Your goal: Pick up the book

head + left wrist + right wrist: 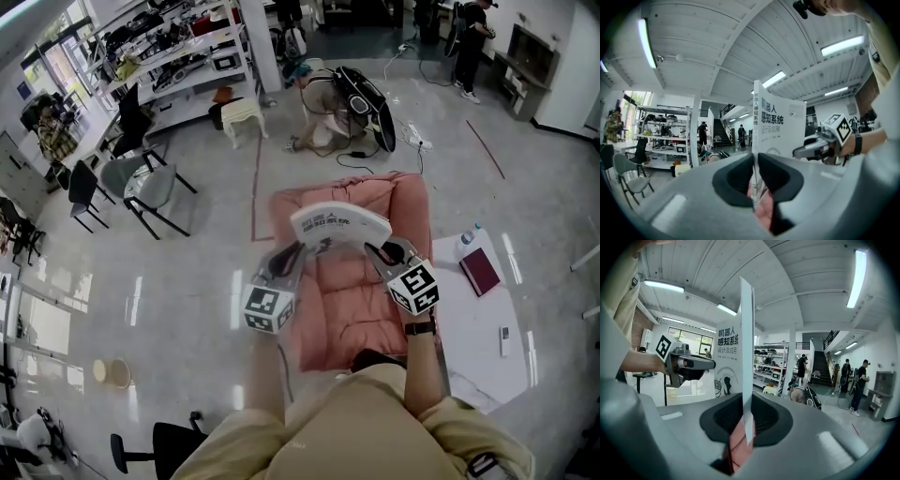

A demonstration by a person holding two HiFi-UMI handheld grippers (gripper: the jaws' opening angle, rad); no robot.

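Pink cushion [352, 302] beneath book [339, 223] (white cover)

The book [727, 345] carries dark Chinese print on its white cover, in three lines: 机器人 on top; 感知系统 below it; 设计及应用 in smaller characters beneath; in the left gripper view the top line's first character is cut off at the book's left edge.

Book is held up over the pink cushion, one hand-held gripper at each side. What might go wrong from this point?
1. The left hand-held gripper and right hand-held gripper each pinch only a thin edge of the book. It may slip out and drop onto the pink cushion below.
2. The book arches upward between them, so pressing the sides inward might crease it.
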